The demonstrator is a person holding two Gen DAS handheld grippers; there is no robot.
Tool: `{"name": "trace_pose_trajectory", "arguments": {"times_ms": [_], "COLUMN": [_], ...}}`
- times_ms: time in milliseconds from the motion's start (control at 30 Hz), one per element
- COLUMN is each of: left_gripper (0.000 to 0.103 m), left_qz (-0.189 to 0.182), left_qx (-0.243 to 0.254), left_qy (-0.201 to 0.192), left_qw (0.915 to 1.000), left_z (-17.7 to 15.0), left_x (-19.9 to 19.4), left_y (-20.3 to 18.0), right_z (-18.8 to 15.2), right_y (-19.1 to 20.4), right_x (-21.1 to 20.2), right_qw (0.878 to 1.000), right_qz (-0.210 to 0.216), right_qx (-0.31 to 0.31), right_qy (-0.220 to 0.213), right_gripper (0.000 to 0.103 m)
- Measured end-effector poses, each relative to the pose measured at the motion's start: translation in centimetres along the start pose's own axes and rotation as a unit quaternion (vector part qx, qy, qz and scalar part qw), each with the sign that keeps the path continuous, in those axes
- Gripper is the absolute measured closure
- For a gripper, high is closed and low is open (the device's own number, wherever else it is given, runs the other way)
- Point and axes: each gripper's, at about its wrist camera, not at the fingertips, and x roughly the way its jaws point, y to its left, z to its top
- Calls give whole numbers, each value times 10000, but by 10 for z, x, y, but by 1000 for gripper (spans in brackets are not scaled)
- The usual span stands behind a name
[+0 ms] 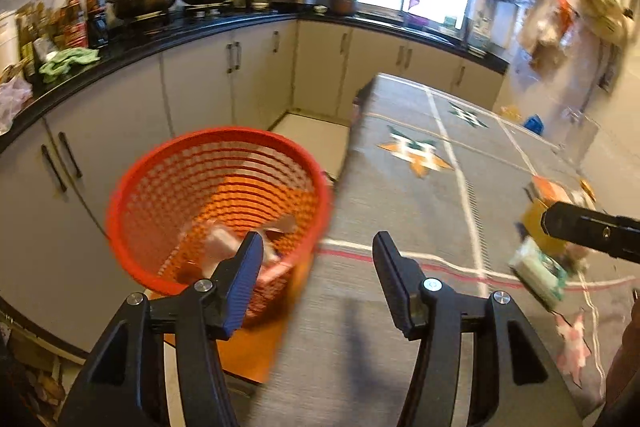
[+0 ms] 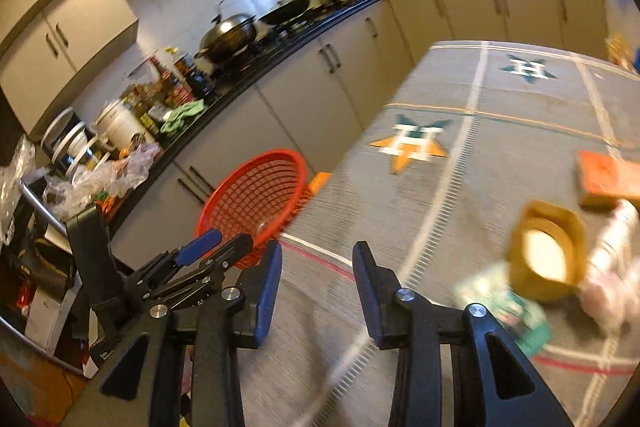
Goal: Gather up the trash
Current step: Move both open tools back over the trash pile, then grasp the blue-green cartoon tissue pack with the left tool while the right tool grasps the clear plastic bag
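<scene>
Red plastic lattice basket (image 1: 218, 211), round, beside the cloth-covered table (image 1: 400, 195), holding blurred pale scraps. On the table, right of the basket: yellow paper cup (image 2: 546, 253), green-white packet (image 1: 538, 273), orange box (image 2: 610, 181). Left gripper (image 1: 316, 253) and right gripper (image 2: 316, 259) both parted, empty.

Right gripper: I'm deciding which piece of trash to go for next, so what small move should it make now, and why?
Probably carry the right gripper to its right, toward the yellow paper cup lying on its side on the table. Its jaws are open and empty, the red basket already holds some trash, and the cup is the nearest loose piece.
</scene>
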Motion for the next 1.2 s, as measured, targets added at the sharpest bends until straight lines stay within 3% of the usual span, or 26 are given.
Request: {"name": "trace_pose_trajectory", "arguments": {"times_ms": [267,367,567,667,733,867,1067,1200], "left_gripper": [47,37,35,28,20,19,19,19], "left_qz": [-340,-565,-1002,-1177,-1146,-933,-380,-222], "left_qx": [571,738,752,581,472,275,401,648], "left_qy": [292,485,932,1235,1367,1552,1485,1370], "left_qw": [9974,9945,9877,9836,9828,9831,9874,9882], "left_z": [-10,-14,-20,-23,-24,-27,-24,-27], "left_x": [8,13,21,28,34,47,65,68], "left_y": [-69,-100,-146,-170,-179,-199,-220,-224], "right_z": [-22,-29,-41,-48,-53,-59,-65,-66], "right_y": [-65,-90,-131,-148,-157,-167,-179,-186], "right_x": [-68,-94,-130,-142,-148,-156,-165,-167], "right_qw": [9964,9928,9847,9813,9798,9779,9750,9735], "right_qz": [-307,-428,-517,-481,-440,-386,-361,-389], "right_qx": [653,913,1370,1547,1631,1723,1823,1886], "right_qy": [-446,-651,-946,-1036,-1072,-1122,-1216,-1230], "right_gripper": [63,63,62,62,62,62,61,59]}}
